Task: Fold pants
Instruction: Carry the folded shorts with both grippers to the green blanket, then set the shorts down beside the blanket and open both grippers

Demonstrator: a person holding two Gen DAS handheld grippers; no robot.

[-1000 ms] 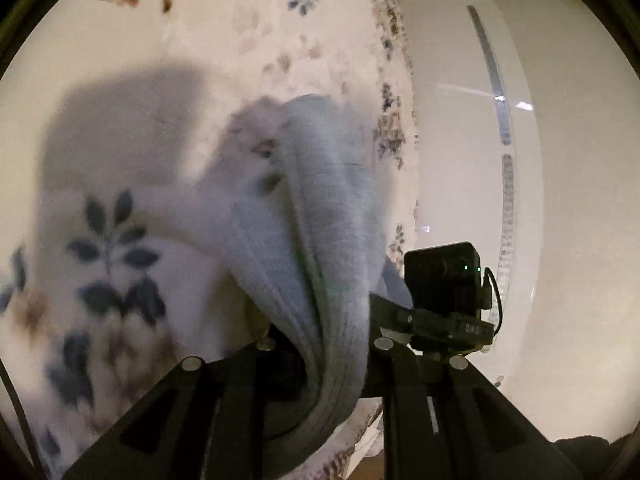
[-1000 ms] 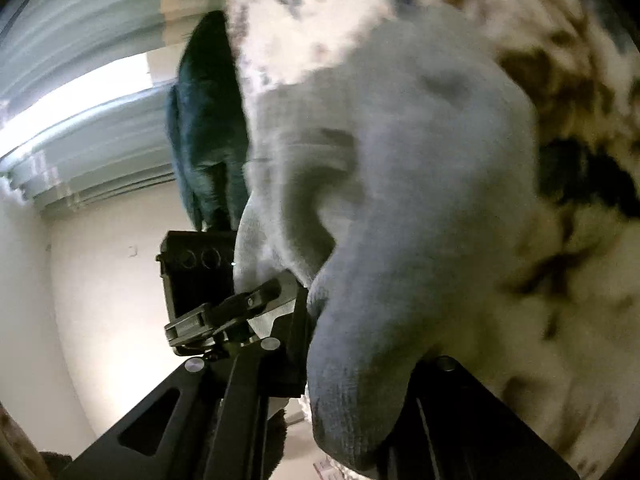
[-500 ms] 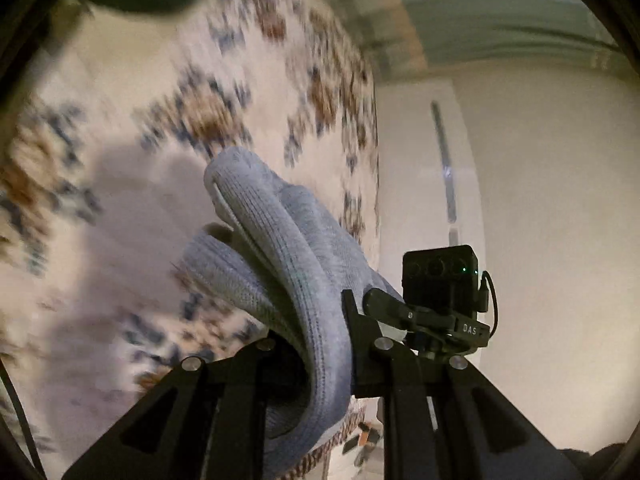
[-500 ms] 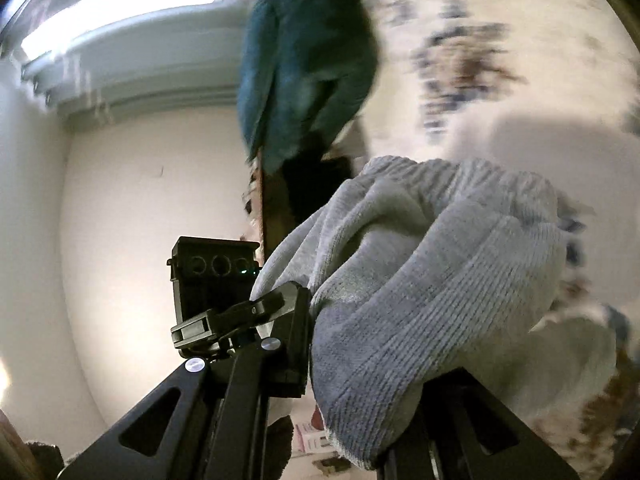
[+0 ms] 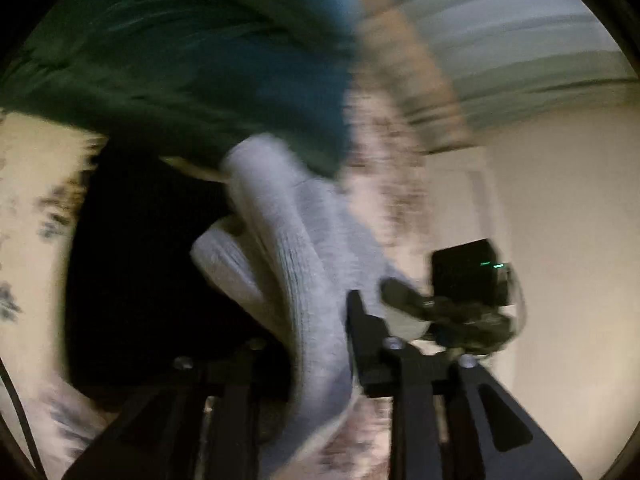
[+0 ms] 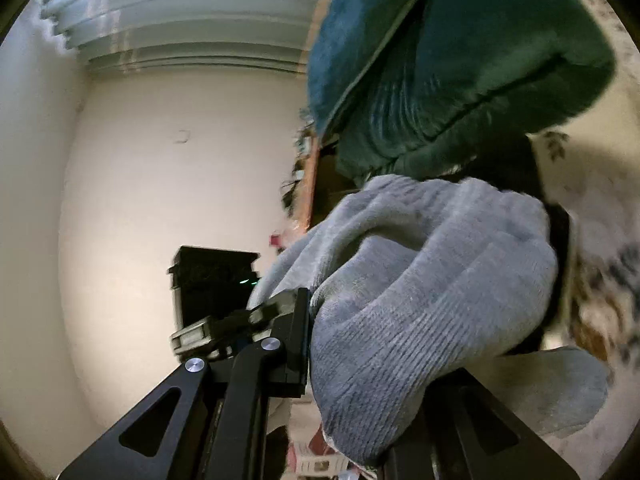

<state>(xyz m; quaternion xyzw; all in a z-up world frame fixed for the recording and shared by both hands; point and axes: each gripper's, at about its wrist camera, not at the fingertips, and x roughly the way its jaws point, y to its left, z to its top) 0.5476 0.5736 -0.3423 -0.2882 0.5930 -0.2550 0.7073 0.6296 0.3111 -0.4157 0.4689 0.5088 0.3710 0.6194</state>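
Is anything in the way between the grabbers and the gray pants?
No. The gray pants are already bunched between the fingers of both the right hand-held gripper and the left hand-held gripper, whose jaws are opening. The teal pillow sits just beyond the pants.

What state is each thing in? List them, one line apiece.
Grey pants: bunched, lifted off the bedspread, fabric between both grippers' fingers.
Left gripper: jaws opening, pants fabric between its fingers.
Right gripper: jaws opening, a thick fold of pants between its fingers.
Teal cushion: lying at the far end of the floral bedspread, untouched.
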